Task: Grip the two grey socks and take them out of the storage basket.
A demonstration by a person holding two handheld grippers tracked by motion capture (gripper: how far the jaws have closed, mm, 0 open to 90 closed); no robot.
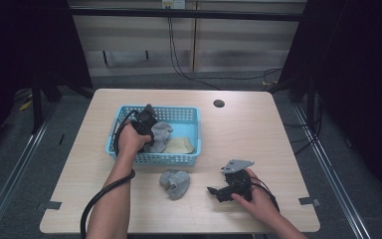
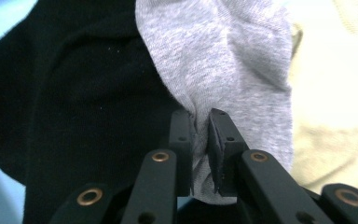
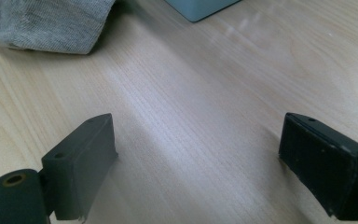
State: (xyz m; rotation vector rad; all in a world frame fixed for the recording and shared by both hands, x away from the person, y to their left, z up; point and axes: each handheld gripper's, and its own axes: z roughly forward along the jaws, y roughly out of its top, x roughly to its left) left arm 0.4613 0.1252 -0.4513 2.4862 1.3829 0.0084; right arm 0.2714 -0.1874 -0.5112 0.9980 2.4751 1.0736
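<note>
My left gripper [image 1: 149, 130] reaches into the blue basket [image 1: 186, 159] and is shut on a grey sock [image 2: 242, 70], whose cloth is pinched between the jaws [image 2: 200, 122]. A black garment [image 2: 84, 102] lies beside that sock, and a cream cloth [image 1: 180, 146] lies in the basket's right half. A second grey sock [image 1: 175, 183] lies crumpled on the table in front of the basket. My right gripper [image 1: 213, 191] rests low over the table to the right of that sock, jaws wide open with bare wood between them [image 3: 198, 154].
The wooden table [image 1: 248, 129] has a dark round hole [image 1: 219, 103] near its back edge. In the right gripper view, the table sock's edge [image 3: 46, 23] is at the upper left and a basket corner [image 3: 200, 7] at the top.
</note>
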